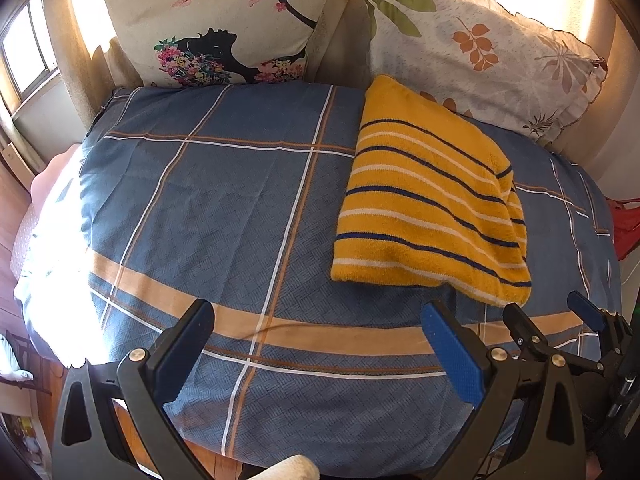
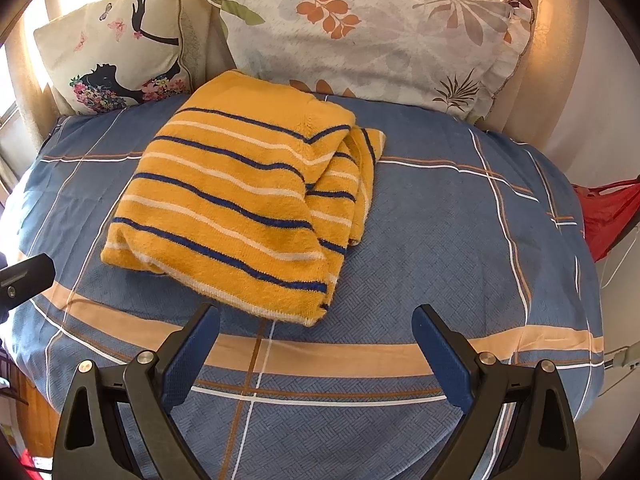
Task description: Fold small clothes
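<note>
Nearest the cameras, both tools hang over the front edge of the bed (image 2: 440, 264), each released with its blue pads spread wide and nothing between them: the left tool (image 1: 320, 344) sits over the tan stripe of the checked blue bedcover, and the right tool (image 2: 316, 344) is just beside it on the right, its black fingers showing at the lower right of the left wrist view. Just beyond the right tool lies the yellow striped garment (image 2: 240, 204), already folded into a thick rectangle and resting flat on the bedcover, untouched by either tool. Its near corner points almost between the right tool's pads, so the right hand is clearly the nearer one; from the left tool the garment lies ahead and off to the right. Its long axis runs away from the tools toward the head of the bed, slanting slightly left, with loose layered edges showing along its right side. Its far end touches or nearly touches the leaf-print pillow (image 2: 380, 36), and the butterfly cushion (image 2: 116, 48) stands to the left behind it.
</note>
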Motion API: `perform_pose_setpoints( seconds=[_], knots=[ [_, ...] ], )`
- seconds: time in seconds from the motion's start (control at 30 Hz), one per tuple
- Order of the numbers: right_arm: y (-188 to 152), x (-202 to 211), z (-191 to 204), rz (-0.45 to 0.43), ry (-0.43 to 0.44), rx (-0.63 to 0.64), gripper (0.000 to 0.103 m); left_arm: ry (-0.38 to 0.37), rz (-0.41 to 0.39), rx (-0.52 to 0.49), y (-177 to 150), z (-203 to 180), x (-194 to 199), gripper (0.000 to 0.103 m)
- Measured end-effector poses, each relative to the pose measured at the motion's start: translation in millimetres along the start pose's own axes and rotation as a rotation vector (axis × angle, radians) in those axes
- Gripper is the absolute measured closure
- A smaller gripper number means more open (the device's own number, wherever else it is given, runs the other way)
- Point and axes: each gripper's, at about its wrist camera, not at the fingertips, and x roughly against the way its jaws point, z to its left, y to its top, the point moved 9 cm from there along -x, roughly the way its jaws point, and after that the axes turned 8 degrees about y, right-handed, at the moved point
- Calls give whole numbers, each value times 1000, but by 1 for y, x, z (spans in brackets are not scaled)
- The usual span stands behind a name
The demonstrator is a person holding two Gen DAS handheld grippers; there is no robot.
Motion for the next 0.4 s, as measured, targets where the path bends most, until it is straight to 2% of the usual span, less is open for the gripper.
perform_pose_setpoints(
  seconds=[0.23,0.4],
  knots=[
    [4,-1,8,-5,-4,47,4,36,31,24,-1,11,-10,0],
    [1,-2,6,2,-1,34,4,36,68,38,-8,13,-13,0]
  ],
)
